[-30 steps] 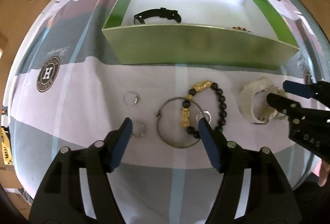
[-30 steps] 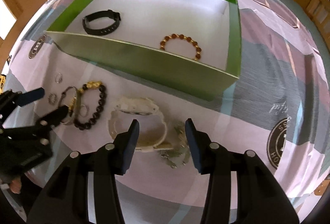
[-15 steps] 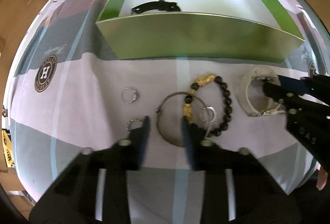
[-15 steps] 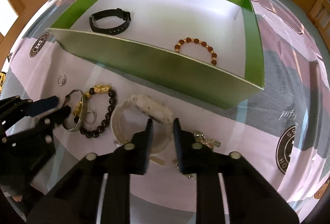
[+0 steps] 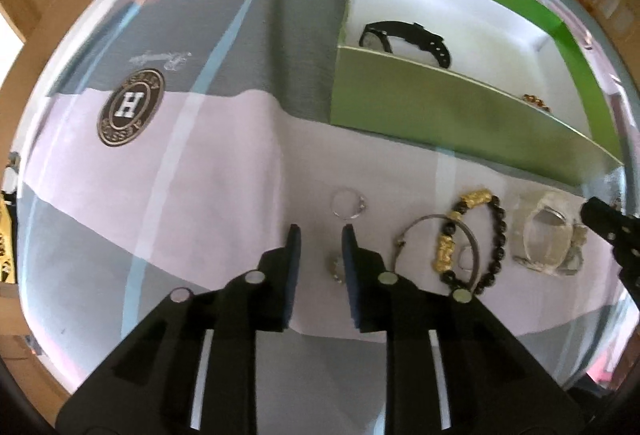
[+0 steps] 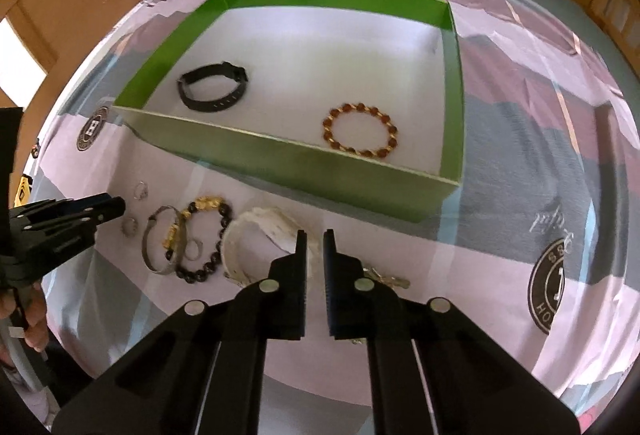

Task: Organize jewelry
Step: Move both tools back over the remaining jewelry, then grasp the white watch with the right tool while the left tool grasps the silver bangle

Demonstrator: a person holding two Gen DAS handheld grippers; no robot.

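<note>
Loosely spread across the lower half of both views, the jewelry lies on a bed cover (image 5: 224, 163) of lilac and grey panels. In the left wrist view a small silver ring (image 5: 347, 204) sits just above centre, and a second, beaded ring (image 5: 335, 267) lies below it, partly hidden beside the right finger of the left gripper (image 5: 320, 235). That gripper's fingers stand narrowly apart with nothing between them. To the right lie a silver bangle (image 5: 436, 247), overlapped by a black and gold bead bracelet (image 5: 472, 239), with another small ring (image 5: 464, 259) inside the loops. Further right is a white watch (image 5: 544, 239).

At the upper right of the left wrist view stands the green box (image 5: 440, 107), white inside, holding a black band (image 5: 404, 37) near its left wall. From the right wrist view an amber bead bracelet (image 6: 360, 129) also lies in the box, close to the near wall and well apart from the band.

The right gripper (image 6: 315, 235) has its fingers nearly together, a thin gap showing; they hang over the right edge of the white watch, and whether they touch it cannot be told. A small metal clasp piece (image 6: 390, 281) pokes out beside its right finger. A hand (image 6: 28, 309) at the lower left edge holds the left gripper's handle.
</note>
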